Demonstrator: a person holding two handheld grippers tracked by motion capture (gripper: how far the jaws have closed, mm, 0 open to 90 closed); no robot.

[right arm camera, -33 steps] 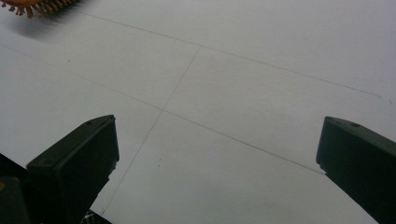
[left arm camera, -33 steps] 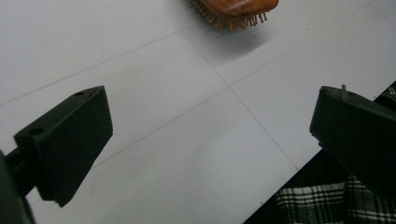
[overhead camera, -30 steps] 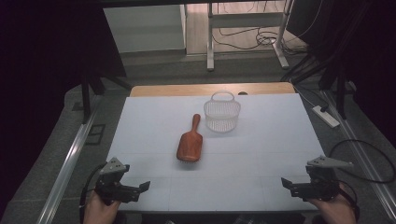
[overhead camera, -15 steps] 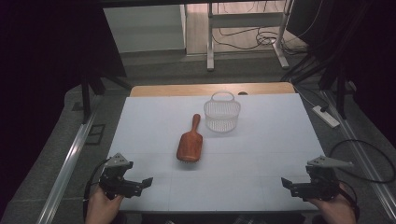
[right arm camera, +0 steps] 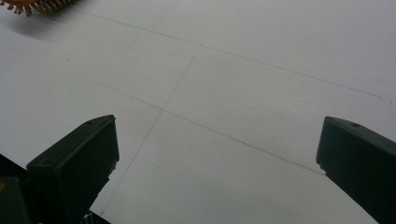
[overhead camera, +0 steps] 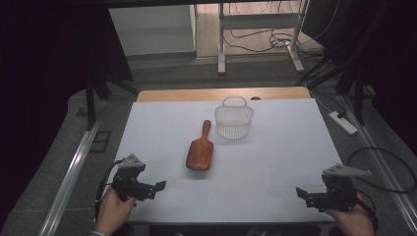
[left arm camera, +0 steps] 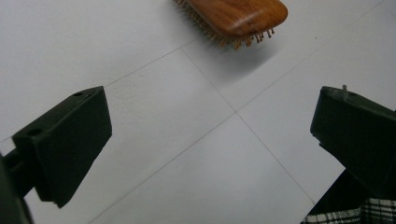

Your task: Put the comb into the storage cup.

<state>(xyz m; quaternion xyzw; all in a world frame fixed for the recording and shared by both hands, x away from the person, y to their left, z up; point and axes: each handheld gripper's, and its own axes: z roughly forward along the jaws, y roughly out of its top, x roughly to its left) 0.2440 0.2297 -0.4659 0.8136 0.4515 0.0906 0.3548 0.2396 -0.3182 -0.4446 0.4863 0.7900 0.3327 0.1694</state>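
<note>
A wooden hairbrush point(overhead camera: 200, 150) lies bristles-down in the middle of the white table point(overhead camera: 275, 147), handle pointing away. Just behind and right of it stands a small clear plastic basket point(overhead camera: 234, 120) with a handle. My left gripper point(overhead camera: 156, 189) hovers at the front left corner, open, with nothing between its jaws; the brush head point(left arm camera: 243, 16) lies ahead of it in the left gripper view. My right gripper point(overhead camera: 300, 194) is at the front right corner, open and empty. The brush's bristles point(right arm camera: 35, 5) peek in at the top left of the right gripper view.
A wooden strip point(overhead camera: 196, 94) borders the table's far edge. A power strip point(overhead camera: 343, 123) and cables lie on the floor to the right. A metal rail point(overhead camera: 74, 172) runs along the left side. Table legs point(overhead camera: 221, 44) stand beyond.
My left gripper has shifted right and slightly forward over the table's front left corner. The right gripper, brush and basket have stayed put.
</note>
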